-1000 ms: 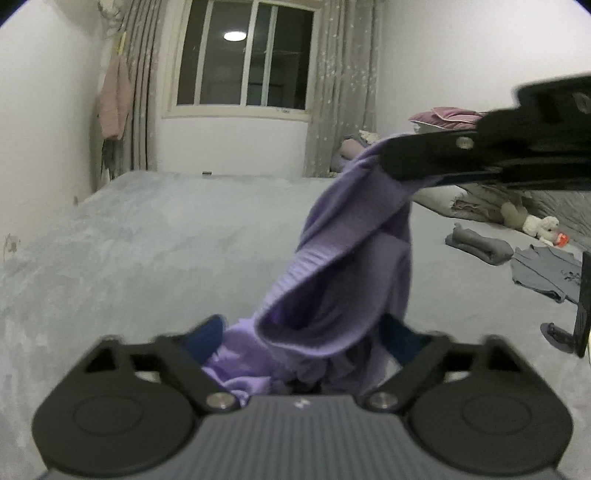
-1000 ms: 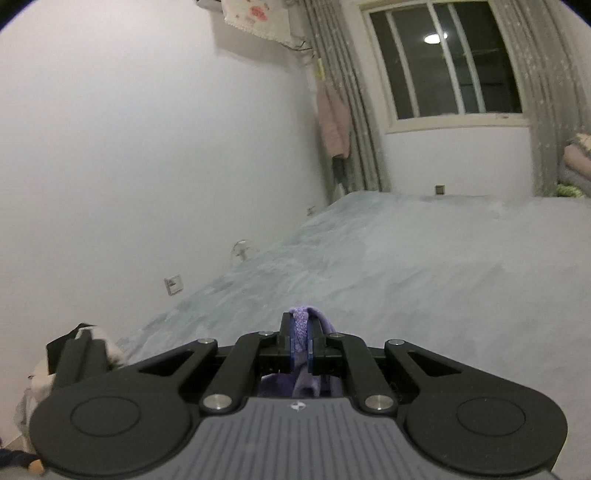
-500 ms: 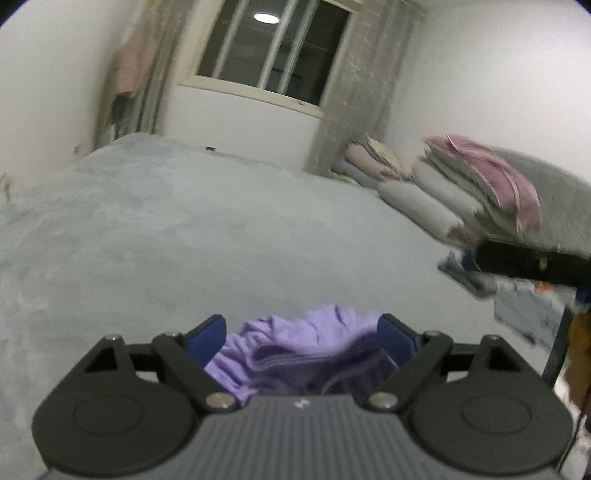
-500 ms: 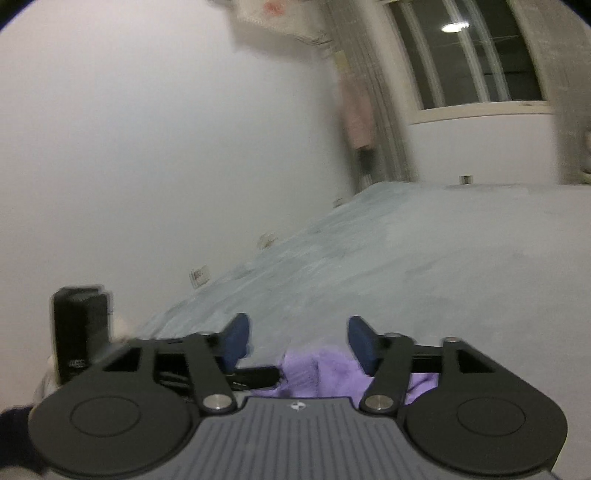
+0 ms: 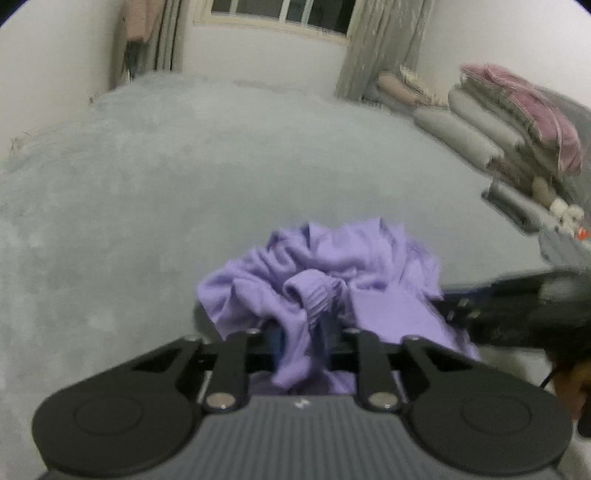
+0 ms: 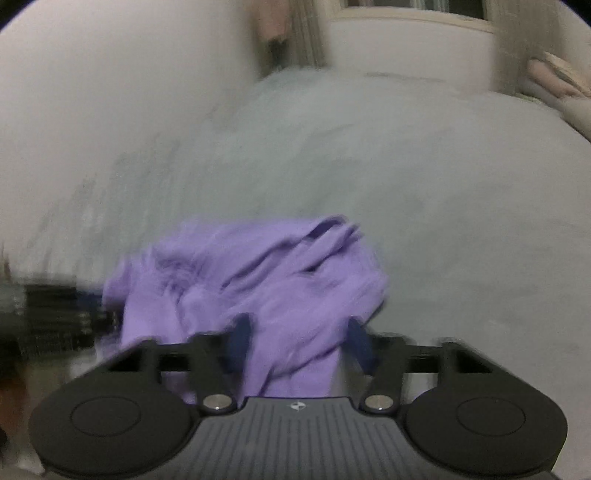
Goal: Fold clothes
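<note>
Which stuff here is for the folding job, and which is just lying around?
For the job:
purple sweater
left gripper, pinching it
right gripper, open

Just lying around:
stacked bedding
curtains
pink garment hanging

Between the left gripper [image 5: 301, 338]'s jaws, a bunched fold of the purple garment [image 5: 332, 266] covers the blue pads, so contact there cannot be read. The cloth's lower part drops behind the gripper body. To the right of those jaws, the right gripper [image 5: 517, 306] is a dark smear cut by the picture's edge. In the right wrist view the whole scene is motion-blurred; cloth hangs between the right gripper [image 6: 295, 343]'s spread jaws, its lower end hidden.
</note>
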`<state>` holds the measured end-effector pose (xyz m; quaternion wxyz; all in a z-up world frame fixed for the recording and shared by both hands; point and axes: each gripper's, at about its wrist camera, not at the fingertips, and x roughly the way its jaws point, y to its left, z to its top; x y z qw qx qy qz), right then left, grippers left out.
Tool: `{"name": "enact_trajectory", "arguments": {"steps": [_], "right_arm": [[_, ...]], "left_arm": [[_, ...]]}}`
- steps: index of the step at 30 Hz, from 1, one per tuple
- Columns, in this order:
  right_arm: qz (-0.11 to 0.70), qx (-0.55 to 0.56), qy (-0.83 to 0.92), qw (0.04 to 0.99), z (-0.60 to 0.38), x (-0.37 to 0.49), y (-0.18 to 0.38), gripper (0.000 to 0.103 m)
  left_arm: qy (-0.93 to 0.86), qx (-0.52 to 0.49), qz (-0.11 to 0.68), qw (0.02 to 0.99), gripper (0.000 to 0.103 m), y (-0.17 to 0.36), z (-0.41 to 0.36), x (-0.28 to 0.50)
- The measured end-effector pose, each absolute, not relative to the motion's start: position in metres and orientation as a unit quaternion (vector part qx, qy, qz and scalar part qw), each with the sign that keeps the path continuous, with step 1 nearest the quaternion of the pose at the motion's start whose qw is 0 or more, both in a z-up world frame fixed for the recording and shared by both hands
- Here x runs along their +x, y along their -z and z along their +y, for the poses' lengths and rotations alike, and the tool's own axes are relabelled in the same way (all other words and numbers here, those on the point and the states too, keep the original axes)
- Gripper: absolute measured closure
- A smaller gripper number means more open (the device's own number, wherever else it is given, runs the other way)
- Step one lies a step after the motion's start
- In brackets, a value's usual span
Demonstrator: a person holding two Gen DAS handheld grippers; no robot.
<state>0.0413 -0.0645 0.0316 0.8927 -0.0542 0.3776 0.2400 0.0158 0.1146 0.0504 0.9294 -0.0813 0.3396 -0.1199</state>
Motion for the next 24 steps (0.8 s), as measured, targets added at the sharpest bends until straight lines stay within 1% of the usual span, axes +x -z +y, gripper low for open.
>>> {"name": "enact_trajectory", "arguments": {"steps": [1, 4, 8, 11, 13, 15, 17, 19, 20, 21, 23, 24], "right_arm": [[0.361, -0.054, -0.239, 0.9, -0.064, 0.038, -0.038, 0.096], [0.285, -0.03, -0.236, 0.929, -0.078, 0.021, -0.076, 0.097], [0.171, 0.009, -0.231, 0.958, -0.106, -0.014, -0.139, 0.097], [0.084, 0.039, -0.225, 0.97, -0.126, -0.039, -0.185, 0.097], [0.054, 0.035, -0.226, 0.972, -0.128, -0.048, -0.209, 0.097], [0.043, 0.025, -0.226, 0.973, -0.117, -0.045, -0.23, 0.097], [0.034, 0.014, -0.227, 0.973, -0.103, -0.041, -0.251, 0.097], [0.015, 0.006, -0.237, 0.971, -0.095, -0.044, -0.265, 0.097], [0.01, 0.014, -0.25, 0.968, -0.093, -0.044, -0.267, 0.097], [0.008, 0.026, -0.265, 0.964, -0.09, -0.042, -0.267, 0.097], [0.012, 0.044, -0.288, 0.956, -0.083, -0.037, -0.264, 0.097], [0.023, 0.049, -0.294, 0.954, -0.08, -0.034, -0.259, 0.097]], "left_arm": [[0.124, -0.098, 0.321, 0.934, 0.096, -0.059, 0.12, 0.009], [0.138, -0.166, 0.252, 0.943, 0.097, -0.096, 0.15, -0.007], [0.136, -0.175, 0.177, 0.959, 0.096, -0.126, 0.175, -0.024], [0.126, -0.181, 0.204, 0.954, 0.094, -0.116, 0.182, -0.014], [0.108, -0.187, 0.227, 0.95, 0.094, -0.105, 0.186, -0.005], [0.094, -0.191, 0.235, 0.948, 0.093, -0.097, 0.192, -0.003], [0.088, -0.199, 0.234, 0.948, 0.085, -0.096, 0.192, 0.001], [0.083, -0.207, 0.231, 0.947, 0.08, -0.097, 0.19, 0.007], [0.083, -0.208, 0.229, 0.947, 0.073, -0.097, 0.189, 0.009], [0.087, -0.206, 0.229, 0.947, 0.061, -0.097, 0.188, 0.009], [0.097, -0.197, 0.233, 0.947, 0.048, -0.093, 0.183, 0.007], [0.102, -0.19, 0.236, 0.947, 0.048, -0.09, 0.18, 0.005]]}}
